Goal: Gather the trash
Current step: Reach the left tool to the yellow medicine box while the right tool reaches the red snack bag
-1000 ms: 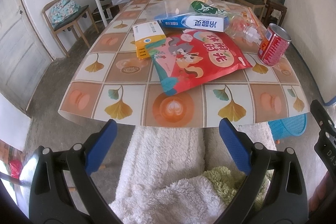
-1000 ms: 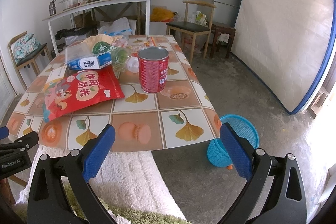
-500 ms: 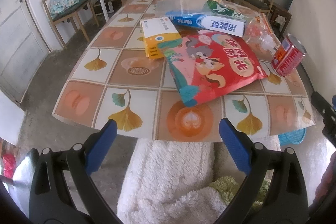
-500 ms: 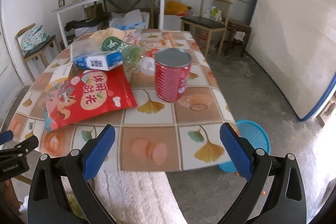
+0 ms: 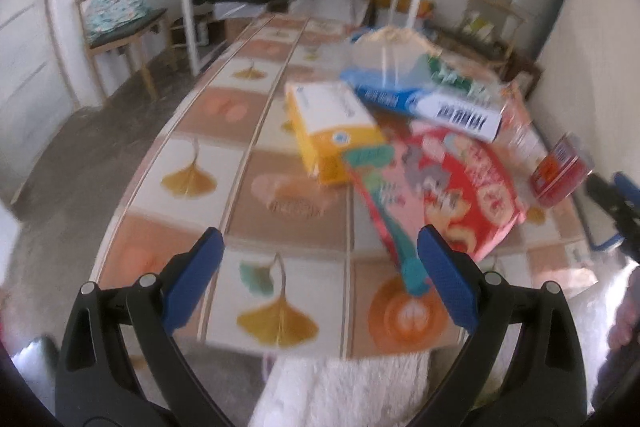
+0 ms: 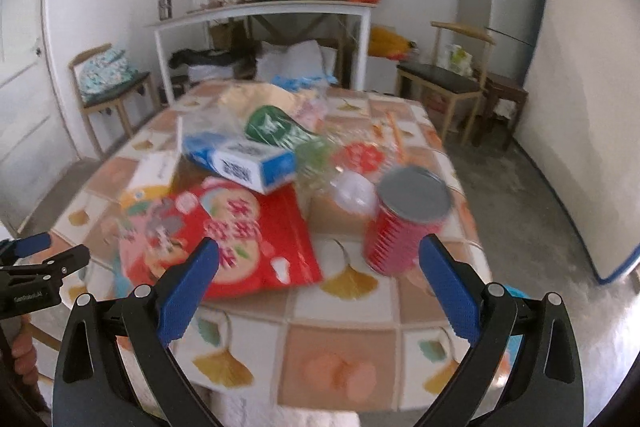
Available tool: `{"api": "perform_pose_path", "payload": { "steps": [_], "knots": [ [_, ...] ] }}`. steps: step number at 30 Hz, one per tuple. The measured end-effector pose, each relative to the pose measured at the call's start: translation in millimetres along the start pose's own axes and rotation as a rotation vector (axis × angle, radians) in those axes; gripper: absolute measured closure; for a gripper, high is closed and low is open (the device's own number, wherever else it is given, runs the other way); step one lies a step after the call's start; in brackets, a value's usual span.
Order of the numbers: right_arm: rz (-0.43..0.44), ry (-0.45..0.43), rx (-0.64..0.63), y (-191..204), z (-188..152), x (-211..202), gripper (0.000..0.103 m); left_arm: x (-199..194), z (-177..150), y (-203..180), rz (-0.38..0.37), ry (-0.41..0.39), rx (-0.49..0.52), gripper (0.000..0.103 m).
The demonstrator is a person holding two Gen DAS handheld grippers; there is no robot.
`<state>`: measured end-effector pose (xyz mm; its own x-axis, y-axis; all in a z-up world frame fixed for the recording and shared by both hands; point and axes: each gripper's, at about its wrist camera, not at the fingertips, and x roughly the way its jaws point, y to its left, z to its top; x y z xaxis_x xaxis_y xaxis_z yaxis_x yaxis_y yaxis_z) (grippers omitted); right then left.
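Snack bag (image 6: 224, 239), red, Chinese print, seemingly blurred

A table (image 6: 340, 367) covered in a ginkgo-leaf patterned cloth carries 1 red snack bag (image 6: 236, 239) near the front, 1 red ribbed tin can (image 6: 404, 223) to its right, and 1 yellow-and-white carton (image 5: 332, 123) at the left.

on the bench (image 6: 340, 311) before me, the snack bag (image 6: 224, 239) lies nearest, left of the can (image 6: 404, 223). behind the bag sits the carton (image 6: 244, 163), resting partly on it, with the small box (image 5: 332, 123) to its left and the bottle (image 6: 340, 175) to its right. a chair (image 6: 108, 83) stands left of the bench, another chair (image 6: 452, 83) right, and a shelf table (image 6: 260, 15) behind it.
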<state>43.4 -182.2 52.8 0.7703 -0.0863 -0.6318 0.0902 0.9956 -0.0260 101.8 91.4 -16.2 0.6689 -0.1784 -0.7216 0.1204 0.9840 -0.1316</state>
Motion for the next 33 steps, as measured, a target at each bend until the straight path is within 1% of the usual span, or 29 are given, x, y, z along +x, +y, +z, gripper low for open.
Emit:
{"api": "perform_pose_path", "payload": {
  "steps": [3,8,9,12,14,15,17,18,22,24,26,28,31,33],
  "knots": [
    [0.045,0.001,0.006,9,9,11,0.006,13,18,11,-0.072,-0.002,-0.017,0.009],
    [0.1,0.029,0.014,22,18,28,0.006,43,48,19,-0.123,0.019,-0.038,0.009],
    [0.112,0.038,0.013,24,19,30,0.006,52,57,21,-0.148,0.029,-0.054,0.009],
    [0.115,0.062,-0.008,26,22,38,0.006,71,74,26,-0.175,0.049,-0.096,0.009],
    [0.104,0.064,-0.008,23,22,40,0.006,86,85,26,-0.163,0.078,-0.104,0.009],
    [0.101,0.063,-0.006,22,21,42,0.006,97,92,24,-0.142,0.103,-0.102,0.009],
    [0.096,0.064,0.005,19,21,44,0.006,114,102,22,-0.099,0.164,-0.097,0.009],
    [0.094,0.065,0.013,17,21,44,0.006,126,108,20,-0.074,0.21,-0.097,0.009],
    [0.091,0.075,0.04,9,18,46,0.006,155,119,16,-0.081,0.313,-0.103,0.009],
    [0.087,0.08,0.054,4,16,48,0.006,166,119,14,-0.074,0.349,-0.093,0.009],
    [0.087,0.083,0.068,0,14,48,0.006,172,117,11,-0.069,0.367,-0.087,0.009],
    [0.086,0.085,0.083,-5,12,48,0.006,181,116,9,-0.046,0.382,-0.071,0.009],
    [0.091,0.096,0.099,-11,10,48,0.006,181,114,7,-0.005,0.358,-0.039,0.009],
    [0.092,0.103,0.101,-13,8,48,0.006,179,114,10,0.009,0.342,-0.034,0.009]
  ]
}}
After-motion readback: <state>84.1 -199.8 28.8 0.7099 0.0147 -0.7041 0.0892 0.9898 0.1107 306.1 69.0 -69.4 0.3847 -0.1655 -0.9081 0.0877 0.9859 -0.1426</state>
